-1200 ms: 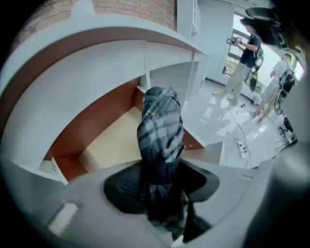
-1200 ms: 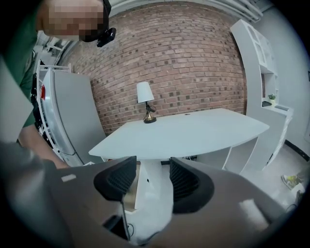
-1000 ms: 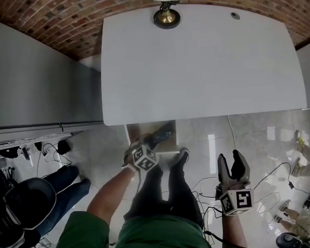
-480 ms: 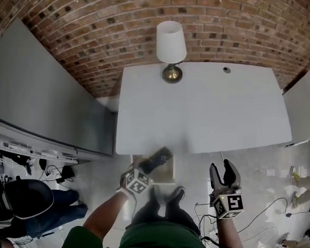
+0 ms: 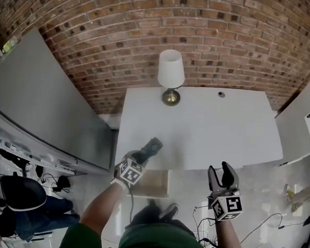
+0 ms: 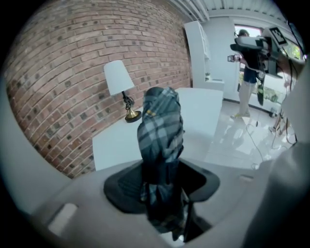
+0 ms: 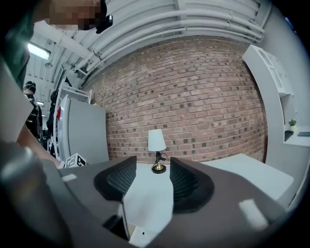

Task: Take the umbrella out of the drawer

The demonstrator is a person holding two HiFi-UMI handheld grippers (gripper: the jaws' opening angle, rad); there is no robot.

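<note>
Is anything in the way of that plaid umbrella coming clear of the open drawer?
Nothing visible does. The left claw is shut on the umbrella, which is already up by the white table's front edge, above the open drawer. The lamp stands far back on the table, well apart.

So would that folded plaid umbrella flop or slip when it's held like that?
Probably stiff along its length: the umbrella stands straight out past the left tool without drooping. Its loose plaid fabric looks soft, so it may squash or slide slightly in the grip. Being long and roundish, it would likely roll if laid on the white desk.
</note>
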